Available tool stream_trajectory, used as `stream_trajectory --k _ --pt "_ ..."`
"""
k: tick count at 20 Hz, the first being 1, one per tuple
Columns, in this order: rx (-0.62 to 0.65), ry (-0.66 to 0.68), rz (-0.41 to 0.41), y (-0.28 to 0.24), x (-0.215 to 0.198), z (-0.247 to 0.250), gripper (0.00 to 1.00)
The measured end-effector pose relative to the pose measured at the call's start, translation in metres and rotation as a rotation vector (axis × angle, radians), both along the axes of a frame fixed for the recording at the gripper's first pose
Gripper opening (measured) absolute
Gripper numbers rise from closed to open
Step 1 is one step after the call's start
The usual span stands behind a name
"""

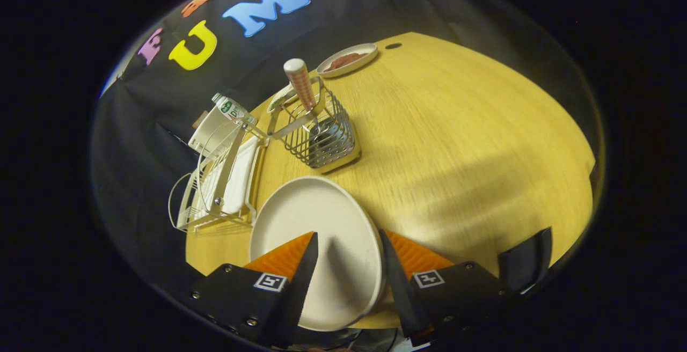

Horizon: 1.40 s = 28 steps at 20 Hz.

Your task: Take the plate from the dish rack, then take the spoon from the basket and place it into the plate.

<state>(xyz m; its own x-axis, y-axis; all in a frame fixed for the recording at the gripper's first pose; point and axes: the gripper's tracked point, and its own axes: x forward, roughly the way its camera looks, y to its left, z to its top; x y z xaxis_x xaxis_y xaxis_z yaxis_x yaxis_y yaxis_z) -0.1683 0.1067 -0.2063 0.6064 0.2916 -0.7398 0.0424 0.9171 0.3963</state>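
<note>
Gripper (348,242) sitting released, fingers spread wide and gripping nothing. Left finger (300,277) lying over the white plate (322,218); right finger (394,271) crossing the plate's right rim. Contact between fingers and plate not determinable.

Plate resting flat on the yellow wooden table (472,143), out of the rack, with its near edge extending between the fingers and its far edge lying just ahead of the fingertips.

Wire basket (316,132) standing upright on the table at 12 o'clock from the plate, just beyond its far rim, apart from it. Spoon (301,86) standing inside the basket, bowl down, handle with a checked pattern and white cap leaning out at about 11 o'clock.

White dish rack (220,180) sitting at 10 o'clock from the plate, close beside its left rim, at the table's edge. Bottle (232,109) with a green label lying tilted behind the rack.

Small oval dish (348,60) holding something brown, lying well apart at 12 o'clock beyond the basket, near the table's far edge. Dark hole (393,46) in the tabletop lying just beside the dish at 3 o'clock.
</note>
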Motion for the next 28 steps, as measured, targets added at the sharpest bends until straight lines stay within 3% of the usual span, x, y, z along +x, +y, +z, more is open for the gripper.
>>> stream_trajectory --k 2,7,10,16,18,28 --pt "-0.071 -0.056 -0.031 -0.02 0.005 0.013 0.71" --pt "-0.199 -0.402 -0.093 -0.054 0.034 0.107 0.71" --pt "-0.259 -0.551 -0.084 -0.059 0.051 0.146 0.71" --pt "-0.264 -0.759 -0.043 -0.055 0.078 0.196 0.71" --pt "-0.27 -0.804 -0.012 -0.047 0.086 0.192 0.71" --pt "-0.282 -0.789 0.095 0.001 0.135 0.124 0.67"
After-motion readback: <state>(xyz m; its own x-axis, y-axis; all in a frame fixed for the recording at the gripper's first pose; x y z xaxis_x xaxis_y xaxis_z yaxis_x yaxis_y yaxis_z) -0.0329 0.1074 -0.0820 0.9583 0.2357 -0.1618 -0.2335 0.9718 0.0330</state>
